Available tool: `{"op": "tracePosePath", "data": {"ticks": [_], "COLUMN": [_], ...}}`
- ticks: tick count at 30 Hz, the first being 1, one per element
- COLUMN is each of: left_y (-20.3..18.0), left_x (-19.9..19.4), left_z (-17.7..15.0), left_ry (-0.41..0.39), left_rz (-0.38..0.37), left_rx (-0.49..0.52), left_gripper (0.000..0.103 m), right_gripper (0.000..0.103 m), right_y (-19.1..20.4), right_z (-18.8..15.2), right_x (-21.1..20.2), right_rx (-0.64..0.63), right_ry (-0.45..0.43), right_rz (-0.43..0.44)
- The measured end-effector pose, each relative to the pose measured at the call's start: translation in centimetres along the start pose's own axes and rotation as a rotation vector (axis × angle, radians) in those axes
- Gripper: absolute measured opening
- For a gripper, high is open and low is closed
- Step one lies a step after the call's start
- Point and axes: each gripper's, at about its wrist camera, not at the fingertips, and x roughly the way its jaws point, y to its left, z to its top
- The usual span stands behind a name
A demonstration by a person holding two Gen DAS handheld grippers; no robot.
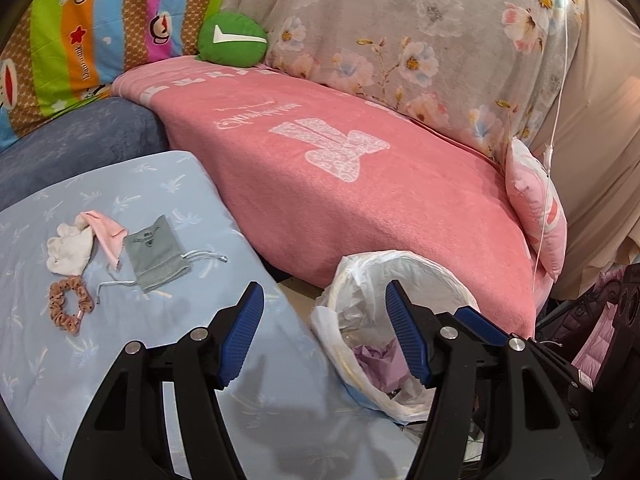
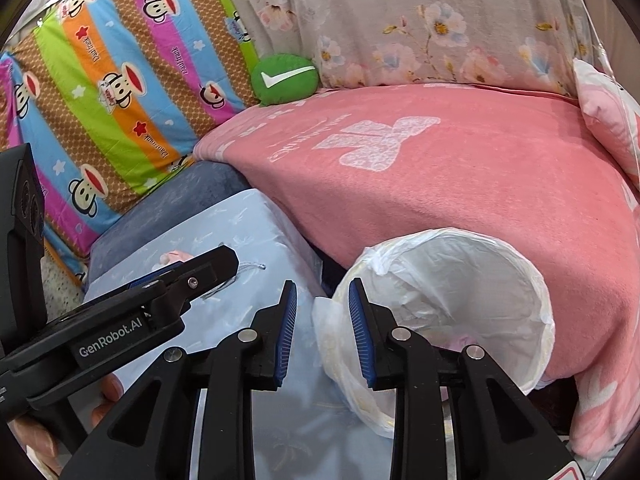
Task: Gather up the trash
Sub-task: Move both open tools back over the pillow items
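Observation:
A white-lined trash bin (image 1: 404, 268) stands between the light blue cushion (image 1: 120, 360) and the pink sofa seat; crumpled purple paper (image 1: 380, 360) lies inside it. The bin also shows in the right wrist view (image 2: 460, 276). On the cushion lie a white crumpled cloth (image 1: 70, 250), a pink cloth (image 1: 105, 229), a grey drawstring pouch (image 1: 157, 254) and a brown scrunchie (image 1: 71, 304). My left gripper (image 1: 324, 336) is open and empty, over the bin's left rim. My right gripper (image 2: 323, 334) is open and empty at the bin's near rim. The left gripper's body (image 2: 132, 312) shows at the left.
The pink blanket (image 1: 340, 184) covers the sofa seat behind the bin. A green round cushion (image 1: 232, 40), a striped monkey-print pillow (image 2: 112, 92), a floral cover (image 1: 400, 32) and a small pink pillow (image 1: 536, 208) line the back. Dark items (image 1: 600, 320) sit at the right.

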Motion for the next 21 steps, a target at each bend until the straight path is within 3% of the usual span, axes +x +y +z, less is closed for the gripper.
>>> {"op": "tracePosePath", "data": {"ticks": [6, 12, 16, 21], "left_y": [2.8, 6.6, 9.9, 14.1], "left_x": [-0.4, -0.6, -0.9, -1.2], "left_z": [-0.1, -0.6, -1.2, -1.7], "left_ry": [-0.005, 0.001, -0.003, 0.009], "left_rz": [0.029, 0.075, 0.140, 0.207], "left_rx": [-0.042, -0.107, -0.146, -0.203], "left_gripper": [0.061, 0.062, 0.073, 0.078], "right_gripper": [0.028, 0.040, 0.046, 0.048], "right_y": [2.3, 5.3, 7.4, 10.3], "right_z": [-0.2, -0.5, -0.8, -1.3], "right_x": [1.3, 2.9, 4.2, 6.2], "right_rx": [-0.032, -0.069, -0.099, -0.137], "right_ry": [0.021, 0.043, 0.061, 0.089], "right_rz": [0.017, 0.040, 0.053, 0.073]}}
